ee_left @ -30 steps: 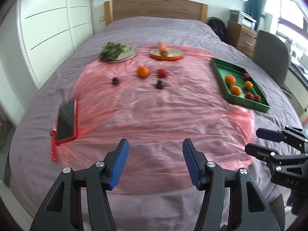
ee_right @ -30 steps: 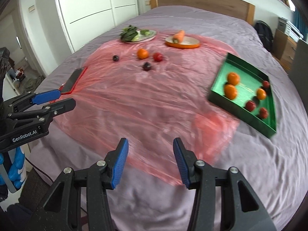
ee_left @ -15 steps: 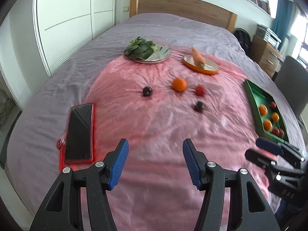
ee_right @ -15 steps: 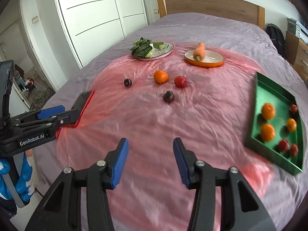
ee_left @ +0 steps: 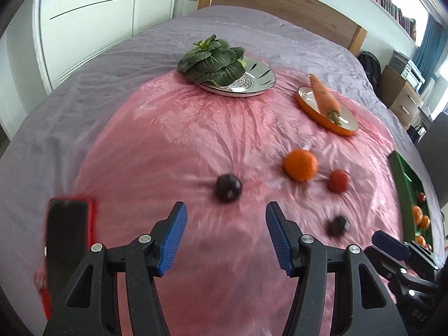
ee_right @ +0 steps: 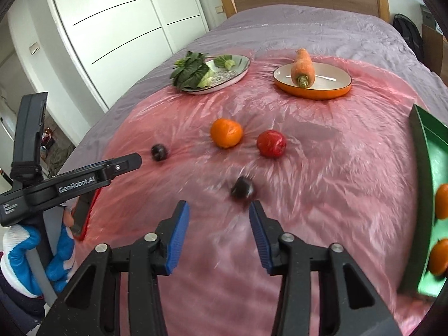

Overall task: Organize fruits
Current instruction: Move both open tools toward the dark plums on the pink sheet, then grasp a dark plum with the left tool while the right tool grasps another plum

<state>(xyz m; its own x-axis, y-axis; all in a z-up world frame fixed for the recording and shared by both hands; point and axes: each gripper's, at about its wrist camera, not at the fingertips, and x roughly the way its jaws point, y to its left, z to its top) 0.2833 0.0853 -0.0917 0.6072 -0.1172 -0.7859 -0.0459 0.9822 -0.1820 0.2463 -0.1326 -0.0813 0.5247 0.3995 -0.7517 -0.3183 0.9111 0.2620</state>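
Left wrist view: we see the left gripper with its blue pads spread and nothing between them, hanging over the pink plastic sheet on the bed. Just ahead of the gap lies a dark plum, blurred. Right of it sit an orange and a red fruit; a second dark plum lies nearer, at lower right. Only this view shows the whole black phone in its red case, at lower left. The green tray is a sliver at the right edge, with small fruit inside. The right gripper's tips enter at lower right.

Right wrist view: the right gripper has just been narrowing, but its pads stand apart and hold nothing. The nearer plum lies just beyond the right pad, not between the pads; we cannot tell whether they touch. The other plum, orange and red fruit lie farther out. Here alone we see a blue-and-white gloved hand holding the left gripper at the left. The leafy greens on the silver plate and the carrot in the orange dish face us more squarely. The tray wall fills the right edge, oranges inside
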